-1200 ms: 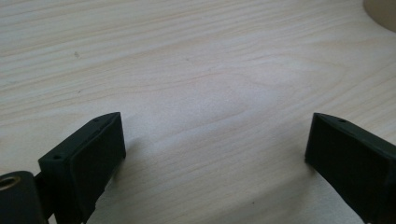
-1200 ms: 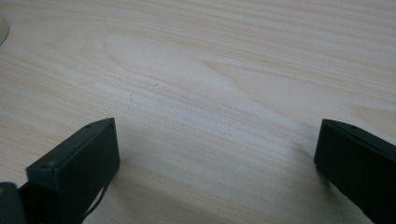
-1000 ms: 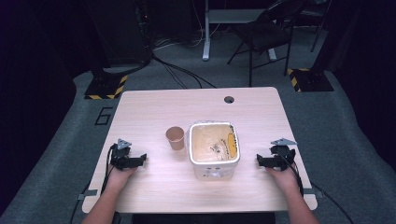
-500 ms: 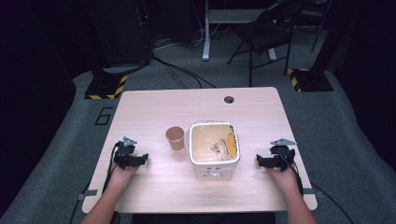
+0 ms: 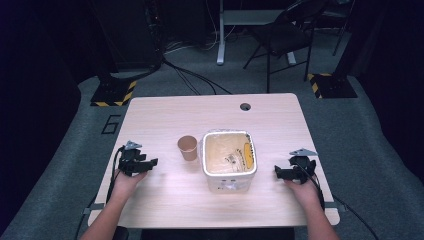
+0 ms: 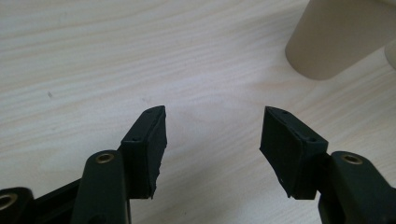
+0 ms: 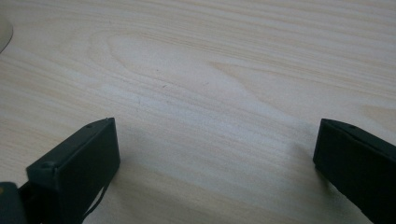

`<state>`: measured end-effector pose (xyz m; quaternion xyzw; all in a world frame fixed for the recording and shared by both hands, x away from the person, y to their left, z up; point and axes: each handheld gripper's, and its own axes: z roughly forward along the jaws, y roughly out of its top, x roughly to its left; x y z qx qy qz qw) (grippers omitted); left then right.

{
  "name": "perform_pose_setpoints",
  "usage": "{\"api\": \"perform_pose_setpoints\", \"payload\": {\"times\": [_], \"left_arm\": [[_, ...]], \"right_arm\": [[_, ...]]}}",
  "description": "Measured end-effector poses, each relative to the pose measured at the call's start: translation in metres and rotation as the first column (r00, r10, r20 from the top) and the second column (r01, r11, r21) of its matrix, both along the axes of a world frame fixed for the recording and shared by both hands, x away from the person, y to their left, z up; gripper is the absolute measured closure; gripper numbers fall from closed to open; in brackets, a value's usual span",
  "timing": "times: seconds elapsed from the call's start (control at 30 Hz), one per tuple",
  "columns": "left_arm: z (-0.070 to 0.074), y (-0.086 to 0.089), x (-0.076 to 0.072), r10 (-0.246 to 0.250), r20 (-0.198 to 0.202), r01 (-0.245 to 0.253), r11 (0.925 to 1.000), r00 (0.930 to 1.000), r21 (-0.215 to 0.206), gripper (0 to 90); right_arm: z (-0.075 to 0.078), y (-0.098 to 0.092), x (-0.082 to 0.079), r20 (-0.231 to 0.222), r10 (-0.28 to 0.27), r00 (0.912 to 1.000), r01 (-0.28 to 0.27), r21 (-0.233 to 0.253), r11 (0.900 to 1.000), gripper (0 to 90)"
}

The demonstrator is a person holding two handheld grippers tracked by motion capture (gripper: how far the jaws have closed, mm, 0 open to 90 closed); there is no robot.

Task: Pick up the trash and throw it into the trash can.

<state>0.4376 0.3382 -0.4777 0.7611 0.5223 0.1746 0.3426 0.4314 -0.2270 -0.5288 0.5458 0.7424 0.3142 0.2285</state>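
A square, cream-white plastic tub [image 5: 229, 161] with sandy-brown contents stands on the pale wooden surface [image 5: 165, 115] and serves as the landmark here. Inside the tub, along its right wall, lies a small orange-yellow piece [image 5: 247, 154], with some dark scribbled marks beside it; what these are cannot be told.

Just beside the tub's left wall stands a small brown paper cup [image 5: 188, 147], upright, with its mouth open; whether it touches the tub cannot be told.

The left claw [image 5: 150, 162] rests low over the surface to the left of the tub, on the far side of the cup from it and apart from the cup. It points toward the cup, and its jaws stand apart with nothing between them. In the left gripper view the cup [image 6: 338, 37] shows ahead, at the upper right beyond the jaws, with bare wood in the gap.

The right claw [image 5: 278, 172] sits to the right of the tub, near its front corner and pointing at it, not touching. Its jaws are spread wide over bare wood, holding nothing.
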Motion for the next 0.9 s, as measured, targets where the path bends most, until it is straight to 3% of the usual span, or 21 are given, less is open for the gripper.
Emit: {"api": "perform_pose_setpoints", "payload": {"times": [0.27,0.67,0.9], "left_arm": [[0.017,-0.008,0.005,-0.035,0.023,0.037,0.9972,0.9991,-0.065,40.1],[0.037,-0.033,0.013,-0.117,0.062,0.121,0.9904,0.9912,-0.068,29.2],[0.042,-0.050,0.020,-0.139,0.076,0.144,0.9875,0.9874,-0.065,21.1]], "right_arm": [[0.000,0.000,0.000,0.001,0.000,1.0000,0.000,-0.003,1.000,0.0],[0.000,0.000,-0.001,0.001,0.001,1.0000,-0.001,-0.003,1.000,0.0],[0.000,0.000,-0.001,0.002,0.001,1.0000,-0.001,-0.002,1.000,0.0]]}}
